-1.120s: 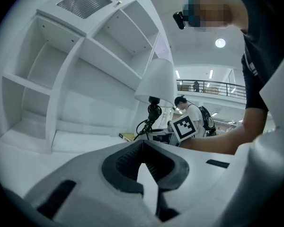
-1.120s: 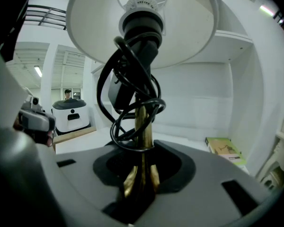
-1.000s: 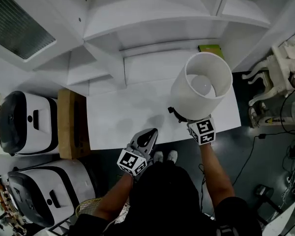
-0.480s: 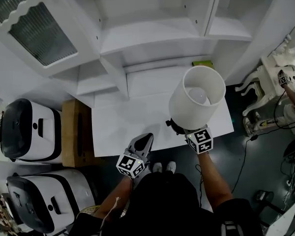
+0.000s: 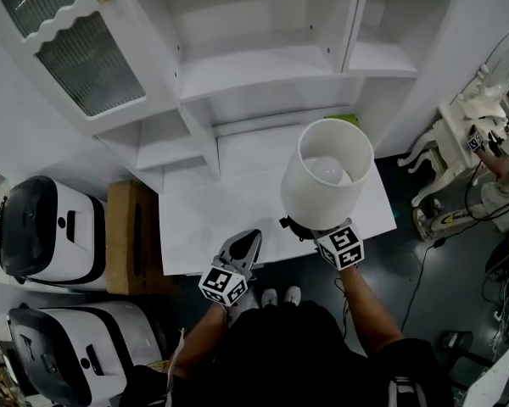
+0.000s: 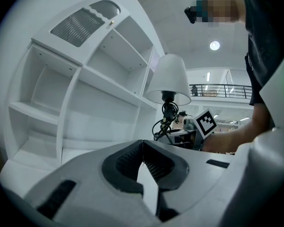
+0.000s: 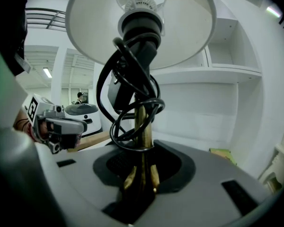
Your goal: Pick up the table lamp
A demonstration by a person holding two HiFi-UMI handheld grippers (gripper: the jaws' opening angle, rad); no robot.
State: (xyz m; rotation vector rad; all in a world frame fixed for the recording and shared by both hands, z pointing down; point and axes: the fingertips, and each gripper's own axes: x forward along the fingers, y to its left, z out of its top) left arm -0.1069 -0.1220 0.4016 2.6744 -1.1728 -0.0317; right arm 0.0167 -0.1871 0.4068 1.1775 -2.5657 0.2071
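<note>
Your right claw (image 7: 142, 176) was clenched on the lamp (image 5: 326, 175) by its thin stem, upright. Your left claw (image 6: 143, 161) was closed, holding nothing.

No legible text, brand or no. in any view. Faint print rings the table lamp (image 7: 141, 26) socket, too small to read. Cubes on left gripper (image 5: 254, 236) & right gripper (image 7: 141, 172): b/w square markers only, no letters.

Bright, even indoor light; gripper views bulge with fisheye, dark corners; a ceiling light (image 6: 214, 45) glares upper right.
</note>
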